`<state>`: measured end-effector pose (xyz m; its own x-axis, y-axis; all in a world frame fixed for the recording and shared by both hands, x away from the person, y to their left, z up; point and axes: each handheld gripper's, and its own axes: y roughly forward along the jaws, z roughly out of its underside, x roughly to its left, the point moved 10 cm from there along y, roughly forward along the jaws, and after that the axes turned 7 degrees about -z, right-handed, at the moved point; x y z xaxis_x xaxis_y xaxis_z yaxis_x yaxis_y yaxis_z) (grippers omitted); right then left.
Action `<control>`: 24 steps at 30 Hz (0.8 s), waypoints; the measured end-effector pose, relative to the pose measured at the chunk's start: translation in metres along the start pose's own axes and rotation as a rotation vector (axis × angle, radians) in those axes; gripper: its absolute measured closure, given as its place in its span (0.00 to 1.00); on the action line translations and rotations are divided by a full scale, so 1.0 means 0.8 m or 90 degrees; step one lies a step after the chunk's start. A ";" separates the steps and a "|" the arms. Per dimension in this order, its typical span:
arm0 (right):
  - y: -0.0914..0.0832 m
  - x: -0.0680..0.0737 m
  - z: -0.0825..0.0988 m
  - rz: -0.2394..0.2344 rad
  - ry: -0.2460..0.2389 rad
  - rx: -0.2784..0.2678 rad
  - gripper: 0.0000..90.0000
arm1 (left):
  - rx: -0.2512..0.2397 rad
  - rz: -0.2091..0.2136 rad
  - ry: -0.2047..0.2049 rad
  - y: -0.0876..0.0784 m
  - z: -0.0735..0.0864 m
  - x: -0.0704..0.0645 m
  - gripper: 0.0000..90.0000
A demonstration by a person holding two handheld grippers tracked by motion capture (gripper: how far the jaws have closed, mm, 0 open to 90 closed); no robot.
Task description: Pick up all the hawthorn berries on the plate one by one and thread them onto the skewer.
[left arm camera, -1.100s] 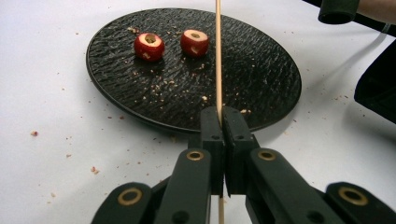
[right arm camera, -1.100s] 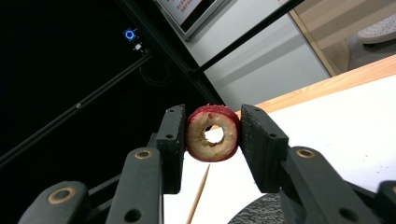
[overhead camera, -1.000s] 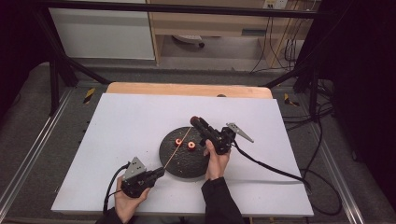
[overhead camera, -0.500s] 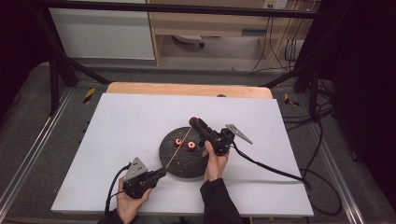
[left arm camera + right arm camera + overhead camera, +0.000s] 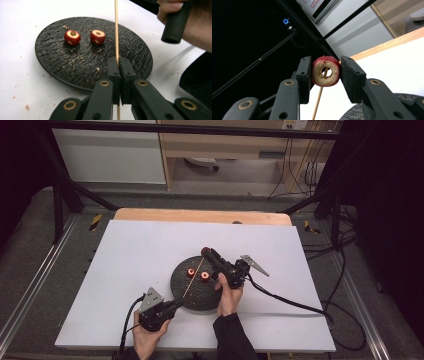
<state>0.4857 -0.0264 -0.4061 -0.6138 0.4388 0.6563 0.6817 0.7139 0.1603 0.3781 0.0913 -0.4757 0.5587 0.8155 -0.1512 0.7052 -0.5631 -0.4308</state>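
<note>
Left gripper (image 5: 119, 62): jaws clenched on a thin wooden skewer (image 5: 116, 30), which runs up and away from the pads over the plate; in the high view this gripper (image 5: 172, 306) sits at the plate's 7 o'clock edge.
Right gripper (image 5: 325, 72): jaws clamped on a cored red fruit ring (image 5: 325, 71), lifted clear of the plate, at about 1 o'clock from the plate's centre in the high view (image 5: 206, 252).
Skewer tip: seen through the ring's hole in the right gripper view; whether it touches the flesh cannot be told.
Plate (image 5: 62, 62): round, black, ridged, on the white table (image 5: 135, 250), strewn with crumbs.
Fruit on plate: two cored red fruits side by side at the far side, left one (image 5: 72, 37) and right one (image 5: 97, 36), near each other but apart.
Hands: the right hand (image 5: 229, 295) lies at the plate's 4 o'clock.
</note>
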 end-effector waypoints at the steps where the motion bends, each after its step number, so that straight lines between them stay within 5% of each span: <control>1: 0.000 0.001 0.001 0.000 0.002 0.000 0.69 | 0.000 -0.001 0.001 0.001 -0.002 0.000 0.98; 24: -0.010 0.012 0.018 -0.013 -0.003 0.044 0.69 | 0.001 0.004 0.016 0.029 -0.053 -0.002 0.98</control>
<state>0.4687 -0.0200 -0.4119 -0.6293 0.4259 0.6501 0.6402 0.7584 0.1229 0.4125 0.0712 -0.4476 0.5744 0.8079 -0.1317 0.7009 -0.5686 -0.4307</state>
